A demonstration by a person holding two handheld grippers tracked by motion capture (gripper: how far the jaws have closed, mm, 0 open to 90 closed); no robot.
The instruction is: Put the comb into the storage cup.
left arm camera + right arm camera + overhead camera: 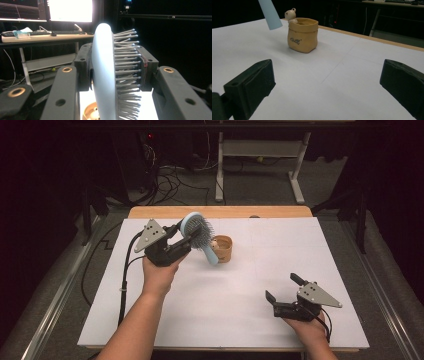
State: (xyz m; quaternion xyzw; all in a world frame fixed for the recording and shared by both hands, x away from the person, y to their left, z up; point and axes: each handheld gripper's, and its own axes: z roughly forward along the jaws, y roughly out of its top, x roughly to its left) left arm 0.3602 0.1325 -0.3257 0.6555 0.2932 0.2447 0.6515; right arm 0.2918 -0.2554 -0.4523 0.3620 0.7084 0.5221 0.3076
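the right gripper [283, 294] rests near the table's [210, 320] front edge, jaws wide and empty. farther, the left gripper [186, 236] clamps the blue hairbrush [199, 234] above the table, beside the tan pot [223, 248].

Light: bright table [210, 310], dark surroundings | glare: monitor [70, 10] | blur: perhaps near brush [105, 75]

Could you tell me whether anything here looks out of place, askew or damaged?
Nothing looks damaged or spilled. The light-blue oval hairbrush is clamped by its head in the left tool, handle hanging tilted beside the upright tan sack-shaped pot with a small bear figure. The right tool rests open on the white table.
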